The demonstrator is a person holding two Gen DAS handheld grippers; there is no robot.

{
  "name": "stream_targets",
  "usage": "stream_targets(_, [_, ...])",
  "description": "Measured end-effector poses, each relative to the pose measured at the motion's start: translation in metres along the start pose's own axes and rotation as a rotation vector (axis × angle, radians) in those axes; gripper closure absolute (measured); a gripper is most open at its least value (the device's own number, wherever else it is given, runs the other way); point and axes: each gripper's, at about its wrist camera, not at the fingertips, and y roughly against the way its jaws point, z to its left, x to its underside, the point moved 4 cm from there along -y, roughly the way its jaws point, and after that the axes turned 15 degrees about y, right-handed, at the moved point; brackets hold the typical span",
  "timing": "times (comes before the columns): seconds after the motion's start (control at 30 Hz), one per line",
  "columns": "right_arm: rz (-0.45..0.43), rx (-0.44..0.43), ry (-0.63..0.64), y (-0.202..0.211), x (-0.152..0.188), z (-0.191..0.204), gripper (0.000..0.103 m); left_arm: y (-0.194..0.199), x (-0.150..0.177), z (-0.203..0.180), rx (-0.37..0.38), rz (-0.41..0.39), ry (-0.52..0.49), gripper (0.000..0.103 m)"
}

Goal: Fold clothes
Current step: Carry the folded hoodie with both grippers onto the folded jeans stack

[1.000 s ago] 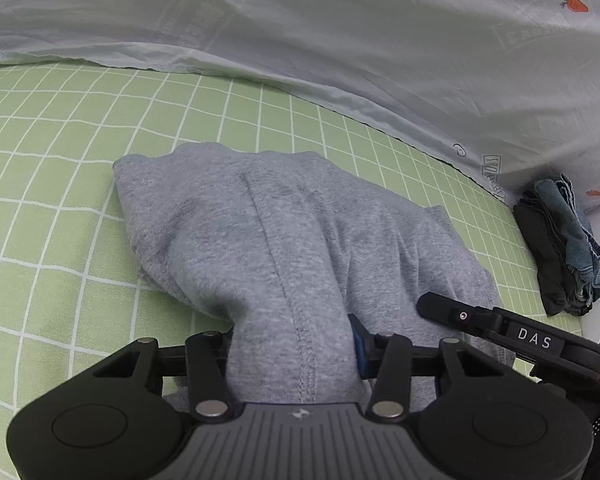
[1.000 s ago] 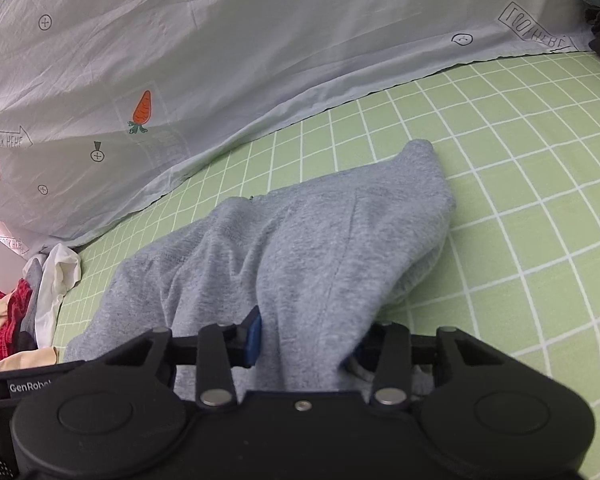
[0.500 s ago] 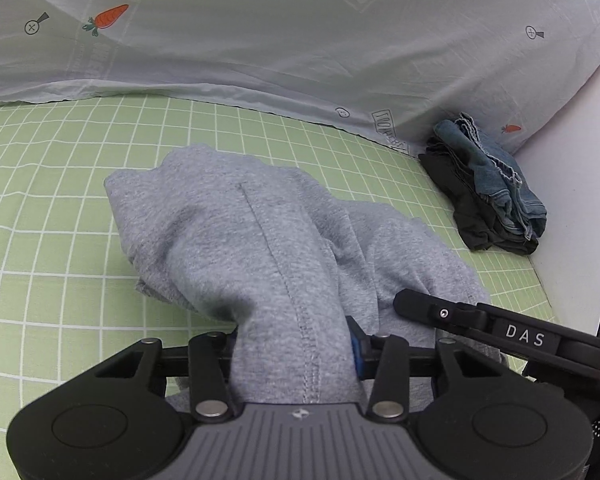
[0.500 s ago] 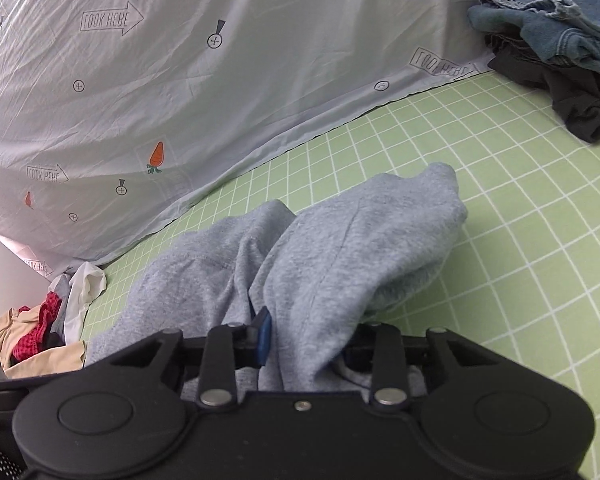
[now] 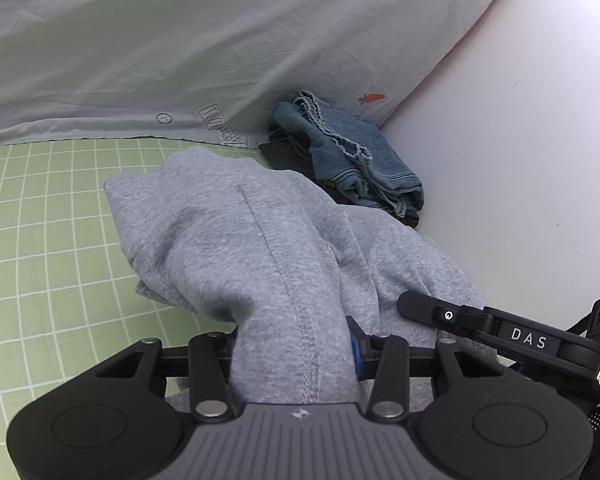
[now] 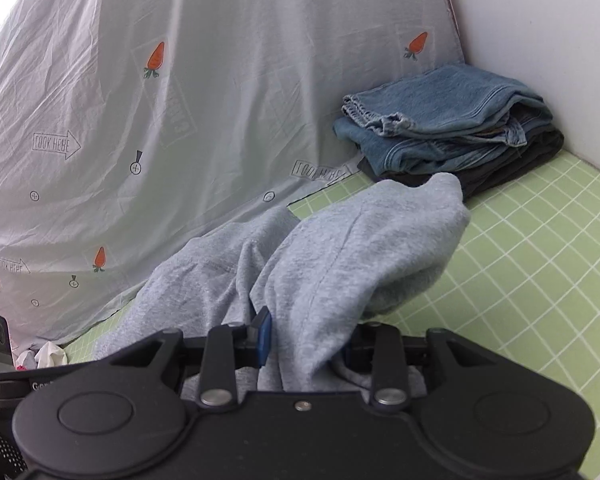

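Observation:
A grey garment (image 5: 236, 240) hangs bunched and folded between both grippers, above the green checked sheet (image 5: 40, 240). My left gripper (image 5: 296, 352) is shut on one edge of it, along a stitched seam. My right gripper (image 6: 308, 344) is shut on another part of the same grey garment (image 6: 360, 256). The fingertips of both are hidden in the cloth. The right gripper's body shows at the lower right of the left wrist view (image 5: 500, 332). The garment's far end droops close to a stack of folded clothes.
A stack of folded blue jeans (image 6: 452, 120) on dark clothes (image 6: 512, 164) lies in the corner by the white wall (image 5: 520, 120). A pale carrot-print sheet (image 6: 180, 100) rises behind. Loose clothes (image 6: 44, 356) lie at the far left.
Both grippers have carried the grey garment to the right, toward the corner with the jeans stack, which is now much closer. Both have stayed shut on the cloth.

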Motion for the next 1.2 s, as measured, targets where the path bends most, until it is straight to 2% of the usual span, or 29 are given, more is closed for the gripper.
stream_targets(0.13, [-0.044,-0.017,0.055,0.016,-0.033,-0.045,0.070,-0.032,-0.001,-0.039,0.037,-0.045,0.025,0.058])
stream_targets(0.3, [-0.074,-0.116,0.116,0.009,-0.079,-0.117,0.070,-0.079,-0.009,-0.102,0.010,-0.164,0.073,0.058])
stream_targets(0.43, [-0.078,-0.171,0.186,0.000,-0.121,-0.168,0.071,-0.107,-0.020,-0.148,0.003,-0.231,0.104,0.058])
stream_targets(0.63, [-0.148,-0.229,0.176,-0.013,-0.176,-0.227,0.071,-0.139,-0.064,-0.207,0.000,-0.308,0.082,0.058])
stream_targets(0.77, [-0.198,-0.239,0.180,-0.036,-0.209,-0.257,0.071,-0.176,-0.103,-0.232,-0.012,-0.348,0.043,0.058])
stream_targets(0.93, [-0.192,-0.213,0.224,-0.096,-0.242,-0.289,0.071,-0.236,-0.148,-0.228,-0.048,-0.343,0.047,0.057])
stream_targets(0.97, [-0.187,-0.201,0.238,-0.108,-0.245,-0.293,0.070,-0.248,-0.153,-0.221,-0.076,-0.337,0.047,0.057])
stream_targets(1.03, [-0.147,-0.124,0.292,-0.146,-0.247,-0.307,0.068,-0.272,-0.163,-0.204,-0.145,-0.323,0.046,0.055])
stream_targets(1.1, [-0.057,-0.005,0.346,-0.181,-0.241,-0.317,0.063,-0.290,-0.168,-0.177,-0.250,-0.296,0.106,0.053])
stream_targets(1.13, [-0.010,0.050,0.376,-0.196,-0.237,-0.320,0.061,-0.291,-0.168,-0.166,-0.244,-0.290,0.140,0.051])
stream_targets(1.2, [-0.022,0.070,0.432,-0.201,-0.229,-0.317,0.050,-0.285,-0.167,-0.151,-0.221,-0.293,0.173,0.049])
